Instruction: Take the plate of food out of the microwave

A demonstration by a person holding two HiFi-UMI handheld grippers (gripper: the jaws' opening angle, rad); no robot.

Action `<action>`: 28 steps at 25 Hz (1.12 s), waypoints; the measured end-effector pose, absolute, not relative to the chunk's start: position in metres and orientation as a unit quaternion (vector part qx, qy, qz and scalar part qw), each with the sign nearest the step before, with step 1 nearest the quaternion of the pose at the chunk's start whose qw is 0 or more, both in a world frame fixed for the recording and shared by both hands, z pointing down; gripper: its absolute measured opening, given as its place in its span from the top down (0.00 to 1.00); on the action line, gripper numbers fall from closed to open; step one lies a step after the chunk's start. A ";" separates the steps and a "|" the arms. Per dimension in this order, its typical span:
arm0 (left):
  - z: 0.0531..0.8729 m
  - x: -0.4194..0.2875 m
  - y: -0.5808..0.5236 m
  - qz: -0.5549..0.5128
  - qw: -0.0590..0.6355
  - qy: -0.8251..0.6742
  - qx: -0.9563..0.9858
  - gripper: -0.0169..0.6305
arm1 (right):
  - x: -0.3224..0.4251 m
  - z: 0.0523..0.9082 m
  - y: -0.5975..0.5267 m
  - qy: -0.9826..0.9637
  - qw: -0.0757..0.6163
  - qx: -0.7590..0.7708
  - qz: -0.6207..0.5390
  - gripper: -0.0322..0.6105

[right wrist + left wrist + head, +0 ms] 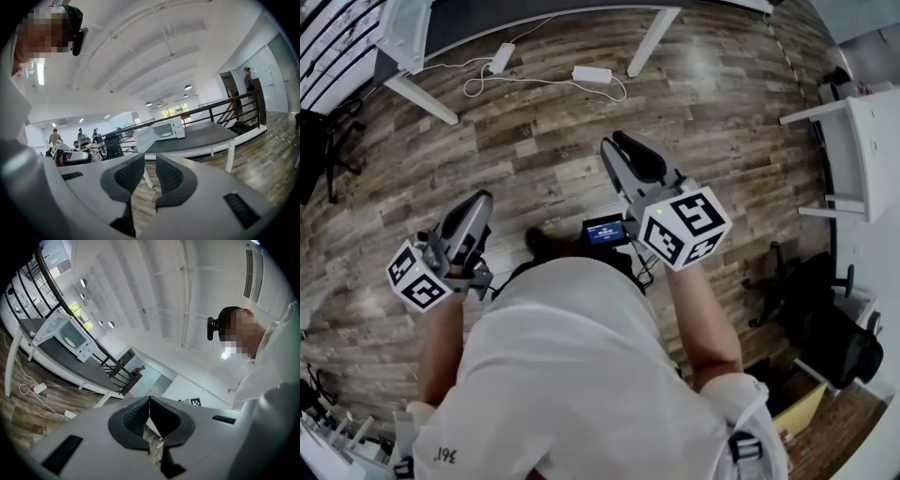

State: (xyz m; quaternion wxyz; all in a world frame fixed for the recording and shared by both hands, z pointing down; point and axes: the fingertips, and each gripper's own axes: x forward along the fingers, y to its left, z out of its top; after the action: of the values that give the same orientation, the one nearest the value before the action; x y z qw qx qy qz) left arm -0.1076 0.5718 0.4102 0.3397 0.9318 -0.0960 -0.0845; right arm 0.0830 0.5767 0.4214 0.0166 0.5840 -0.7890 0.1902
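The person is standing on a wood floor [544, 141], holding both grippers out at about waist height. The left gripper [478, 202] is closed all the way, tips touching and nothing caught in them [149, 401]. The right gripper [619, 145] is sitting partly open, with a clear gap between the pads and only floor showing through it [150, 161], so it isn't holding anything either.

Farther out, a couple of cables [544, 80] are lying on the floor near the table legs. The dark table [201, 133] is standing well apart from both grippers. The white microwave [161, 131] is sitting on it with its door [143, 138] hanging open toward the left. The plate [165, 134] is inside the microwave and shows up as a pale disc; the left gripper view catches it too [70, 341]. Way back, a railing [225, 105] is running behind the table.
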 end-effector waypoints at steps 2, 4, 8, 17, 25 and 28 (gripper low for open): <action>0.412 -0.106 0.569 -0.085 0.338 -0.093 0.933 0.96 | 0.081 0.423 0.574 -0.791 0.016 0.583 0.186 0.87; 0.415 -0.105 0.570 -0.083 0.341 -0.091 0.932 0.96 | 0.080 0.426 0.575 -0.790 0.019 0.583 0.189 0.87; 0.417 -0.111 0.574 -0.078 0.353 -0.086 0.928 0.96 | 0.076 0.431 0.580 -0.783 0.022 0.588 0.201 0.87; 0.417 -0.152 0.547 -0.076 0.352 -0.085 0.929 0.96 | 0.033 0.428 0.550 -0.784 0.021 0.588 0.197 0.87; 0.417 -0.187 0.524 -0.055 0.351 -0.083 0.931 0.96 | -0.001 0.430 0.529 -0.772 0.027 0.605 0.192 0.87; 0.417 -0.196 0.514 -0.051 0.348 -0.081 0.932 0.96 | -0.012 0.427 0.523 -0.771 0.030 0.609 0.184 0.87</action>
State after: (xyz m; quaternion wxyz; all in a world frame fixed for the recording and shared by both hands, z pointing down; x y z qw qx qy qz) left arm -0.1957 0.5136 0.4167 0.3483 0.9325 -0.0813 -0.0508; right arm -0.0119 0.5233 0.4273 0.0300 0.6087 -0.7711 0.1844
